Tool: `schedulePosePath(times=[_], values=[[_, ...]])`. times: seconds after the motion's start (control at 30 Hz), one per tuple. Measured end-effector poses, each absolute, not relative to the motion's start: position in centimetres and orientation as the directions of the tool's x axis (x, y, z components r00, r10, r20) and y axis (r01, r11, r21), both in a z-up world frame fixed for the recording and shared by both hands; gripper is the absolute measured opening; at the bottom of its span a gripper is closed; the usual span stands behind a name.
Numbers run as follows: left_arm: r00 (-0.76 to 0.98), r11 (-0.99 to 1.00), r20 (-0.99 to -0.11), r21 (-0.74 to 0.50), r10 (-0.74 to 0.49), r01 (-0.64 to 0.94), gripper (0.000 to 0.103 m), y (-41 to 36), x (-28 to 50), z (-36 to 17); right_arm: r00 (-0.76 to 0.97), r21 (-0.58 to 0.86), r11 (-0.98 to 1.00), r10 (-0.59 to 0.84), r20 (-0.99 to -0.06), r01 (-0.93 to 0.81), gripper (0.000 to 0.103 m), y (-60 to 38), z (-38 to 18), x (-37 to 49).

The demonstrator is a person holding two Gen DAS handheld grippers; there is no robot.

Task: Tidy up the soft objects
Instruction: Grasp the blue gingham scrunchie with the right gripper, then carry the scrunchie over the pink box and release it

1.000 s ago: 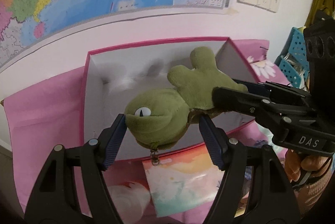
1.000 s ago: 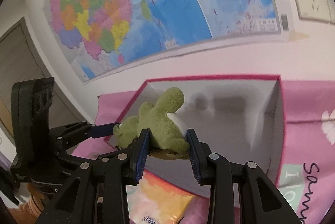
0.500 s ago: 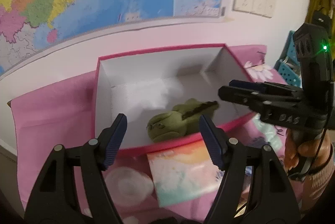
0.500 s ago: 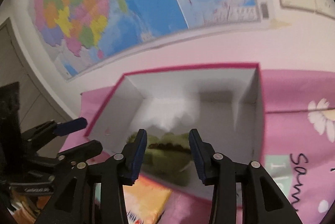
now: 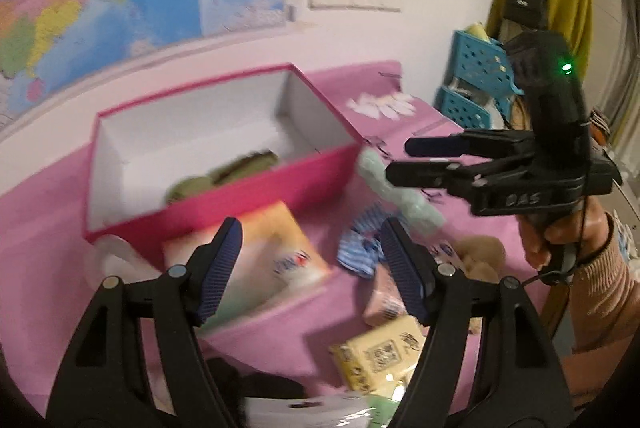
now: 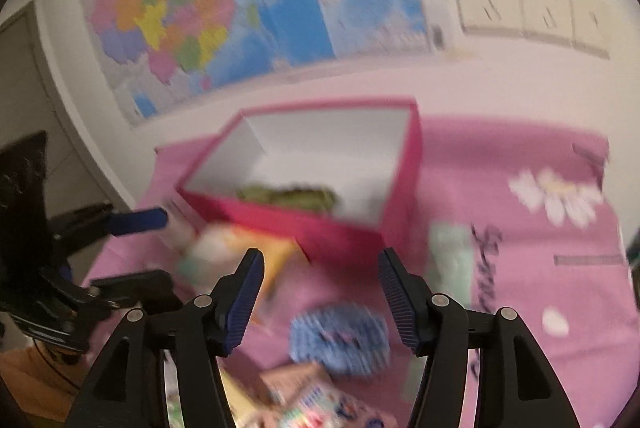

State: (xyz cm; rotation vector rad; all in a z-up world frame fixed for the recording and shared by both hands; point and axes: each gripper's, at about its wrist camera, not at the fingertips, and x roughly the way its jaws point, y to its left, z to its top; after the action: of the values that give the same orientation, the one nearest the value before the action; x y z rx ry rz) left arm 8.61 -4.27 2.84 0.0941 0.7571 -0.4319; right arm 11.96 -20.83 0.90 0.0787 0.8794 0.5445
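1. A pink cloth [image 6: 500, 260] printed with white flowers is spread over the surface below a wall map [image 6: 248, 0].
2. An open pink box [image 5: 224, 196] with white inner walls is set on the cloth, toward the wall.
3. A green plush toy [image 5: 224, 174] is seen lying on the floor of the box, against its near wall; it is blurred in both views.
4. An orange and white packet [image 5: 260, 256] is laid just in front of the box.
5. A blue striped soft item [image 6: 340, 340] is found on the cloth nearer the cameras, beside a pale green roll [image 5: 400, 194] and a yellow pack [image 5: 380, 356].
6. The left gripper [image 5: 310, 268] is held with its jaws well apart, and nothing is gripped between them.
7. The right gripper [image 6: 320, 300] is shown with its jaws opening; nothing is pressed by the pads, and the striped item is seen on the cloth below the gap.
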Motion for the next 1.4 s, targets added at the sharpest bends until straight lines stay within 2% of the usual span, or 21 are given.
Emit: schedulePosePath(times=[0.2, 0.33, 0.37, 0.43, 0.47, 0.5, 0.53, 0.87, 1.2, 1.33, 1.4], values=[[0.581, 0.899, -0.73, -0.102, -0.359, 0.427, 0.073, -6.0, 9.0, 0.1, 0.423, 0.27, 0.883, 0.428, -0.799, -0.383, 0.06, -20.9, -4.1, 12.9], [0.56, 0.897, -0.747, -0.107, -0.357, 0.43, 0.073, -6.3, 8.9, -0.8, 0.383, 0.293, 0.881, 0.432, -0.816, -0.37, 0.059, -20.7, -5.8, 13.4], [0.555, 0.898, -0.753, -0.108, -0.354, 0.427, 0.073, -6.4, 9.0, -1.0, 0.378, 0.297, 0.88, 0.435, -0.817, -0.372, 0.056, -20.7, -5.9, 13.5], [0.547, 0.898, -0.758, -0.113, -0.355, 0.426, 0.073, -6.5, 9.2, -1.3, 0.377, 0.296, 0.874, 0.442, -0.814, -0.387, 0.035, -20.6, -5.7, 13.3], [0.544, 0.897, -0.76, -0.116, -0.356, 0.426, 0.073, -6.5, 9.3, -1.4, 0.38, 0.292, 0.873, 0.442, -0.812, -0.392, 0.029, -20.6, -5.5, 13.3], [0.54, 0.897, -0.761, -0.121, -0.358, 0.425, 0.073, -6.5, 9.4, -1.5, 0.382, 0.29, 0.871, 0.444, -0.811, -0.396, 0.017, -20.6, -5.3, 13.2], [0.539, 0.897, -0.762, -0.123, -0.36, 0.426, 0.073, -6.4, 9.4, -1.6, 0.383, 0.292, 0.867, 0.45, -0.807, -0.403, 0.013, -20.6, -5.1, 13.1], [0.508, 0.884, -0.765, -0.169, -0.397, 0.436, 0.073, -6.3, 10.7, -1.8, 0.484, 0.327, 0.821, 0.547, -0.683, -0.468, 0.01, -21.6, 0.5, 11.1], [0.529, 0.863, -0.708, -0.236, -0.468, 0.447, 0.073, -6.2, 13.2, 1.1, 0.533, 0.314, 0.766, 0.624, -0.572, -0.56, 0.01, -19.8, 6.0, 12.5], [0.542, 0.867, -0.698, -0.241, -0.467, 0.437, 0.052, -6.0, 14.5, 2.1, 0.542, 0.309, 0.765, 0.626, -0.56, -0.565, 0.01, -19.1, 6.2, 14.0], [0.547, 0.868, -0.693, -0.251, -0.47, 0.428, 0.051, -5.9, 15.5, 2.7, 0.546, 0.307, 0.769, 0.622, -0.561, -0.561, 0.01, -18.8, 6.2, 15.0]])
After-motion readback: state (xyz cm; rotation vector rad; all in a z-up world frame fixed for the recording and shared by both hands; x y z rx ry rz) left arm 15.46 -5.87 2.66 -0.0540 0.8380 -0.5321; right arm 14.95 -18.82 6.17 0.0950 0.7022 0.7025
